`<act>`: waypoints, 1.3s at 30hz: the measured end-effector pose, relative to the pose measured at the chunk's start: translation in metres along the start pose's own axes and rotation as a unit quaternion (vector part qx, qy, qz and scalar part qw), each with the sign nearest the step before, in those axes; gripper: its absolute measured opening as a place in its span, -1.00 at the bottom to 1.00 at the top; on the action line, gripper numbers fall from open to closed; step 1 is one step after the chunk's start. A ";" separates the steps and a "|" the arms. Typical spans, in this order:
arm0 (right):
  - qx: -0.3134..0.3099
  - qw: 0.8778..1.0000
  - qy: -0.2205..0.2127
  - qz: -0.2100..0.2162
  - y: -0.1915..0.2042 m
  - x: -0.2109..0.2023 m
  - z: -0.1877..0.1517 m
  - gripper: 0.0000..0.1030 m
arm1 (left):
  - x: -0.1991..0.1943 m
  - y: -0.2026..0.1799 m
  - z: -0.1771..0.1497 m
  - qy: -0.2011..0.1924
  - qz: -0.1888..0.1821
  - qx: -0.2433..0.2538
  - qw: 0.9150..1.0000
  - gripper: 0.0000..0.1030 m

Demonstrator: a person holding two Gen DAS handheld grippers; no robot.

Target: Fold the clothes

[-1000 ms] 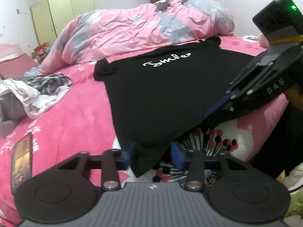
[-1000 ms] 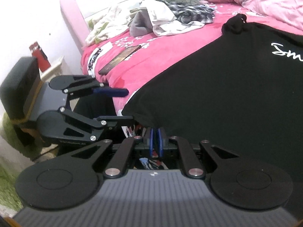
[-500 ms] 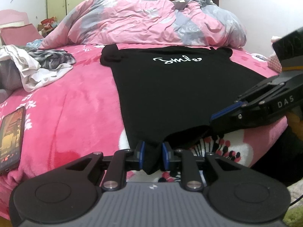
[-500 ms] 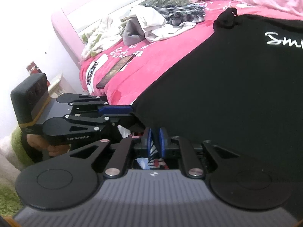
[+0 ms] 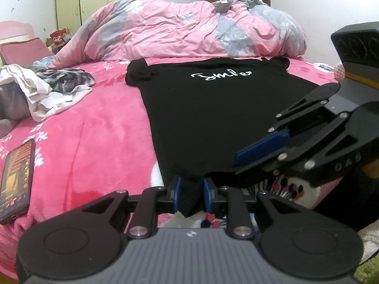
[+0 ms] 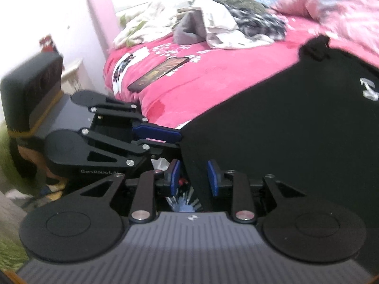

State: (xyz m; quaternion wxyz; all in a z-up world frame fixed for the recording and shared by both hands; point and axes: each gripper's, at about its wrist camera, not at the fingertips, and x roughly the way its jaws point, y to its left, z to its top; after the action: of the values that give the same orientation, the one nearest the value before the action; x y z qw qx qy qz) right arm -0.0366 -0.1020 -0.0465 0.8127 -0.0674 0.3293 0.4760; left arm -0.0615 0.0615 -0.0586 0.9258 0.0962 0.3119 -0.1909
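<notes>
- The left gripper (image 5: 190, 195) sits at the near edge of the bed, its blue pads narrowly apart with the bottom corner of the black T-shirt (image 5: 213, 118) bunched between them; the cloth fills the gap and the pads press on it, though the jaws are easing open a little.
- The right gripper (image 6: 194, 177) is just beside it at the same hem. Its jaws are opening: the hem edge hangs between the pads, close to the right-hand one, with a clear gap at the left pad, so it does not look clamped. That view is blurred, so contact on the right-hand pad is hard to judge.
- In the left view the right gripper (image 5: 260, 152) reaches in from the right, its fingers lying over the hem.
- The T-shirt lies flat, front up, on the pink bed cover (image 5: 99, 127), hem at the near edge and collar far, white script lettering (image 5: 221, 75) across the chest.
- A phone (image 5: 15, 179) with its screen lit lies on the cover to the left, apart from the shirt.
- Further left and back is a heap of loose clothes (image 5: 47, 90), white, grey and checked.
- Beyond the shirt's collar a pink and grey quilt (image 5: 189, 28) is piled up.
- Behind it stand pale wardrobe doors (image 5: 94, 0).
</notes>
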 end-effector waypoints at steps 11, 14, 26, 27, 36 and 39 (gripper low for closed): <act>-0.055 0.997 -0.037 -0.049 0.016 -0.006 0.012 -0.97 | 0.001 -0.007 -0.006 0.008 0.022 0.035 0.999 -0.15; -0.100 0.992 -0.047 -0.064 0.024 -0.008 0.013 -0.97 | 0.002 -0.005 -0.006 0.011 0.028 0.027 0.999 -0.26; -0.116 0.992 -0.015 -0.053 0.034 -0.003 0.000 -0.71 | -0.006 0.005 -0.001 -0.017 0.039 -0.003 0.999 -0.77; -0.115 0.992 -0.014 -0.052 0.034 -0.003 0.000 -0.71 | -0.006 0.005 -0.001 -0.018 0.038 -0.003 0.999 -0.78; -0.149 0.986 -0.018 -0.076 0.044 -0.002 0.002 -0.91 | -0.010 0.004 0.001 -0.037 0.045 -0.003 0.998 -0.86; -0.165 0.982 -0.025 -0.089 0.046 -0.003 0.003 -0.93 | -0.009 0.003 0.000 -0.039 0.049 0.005 0.998 -0.86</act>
State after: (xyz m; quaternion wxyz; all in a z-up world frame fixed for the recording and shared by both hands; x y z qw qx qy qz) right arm -0.0733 -0.0779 -0.0330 0.8374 -0.2174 0.2186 0.4514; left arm -0.0667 0.0671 -0.0524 0.9448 0.1088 0.2699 -0.1509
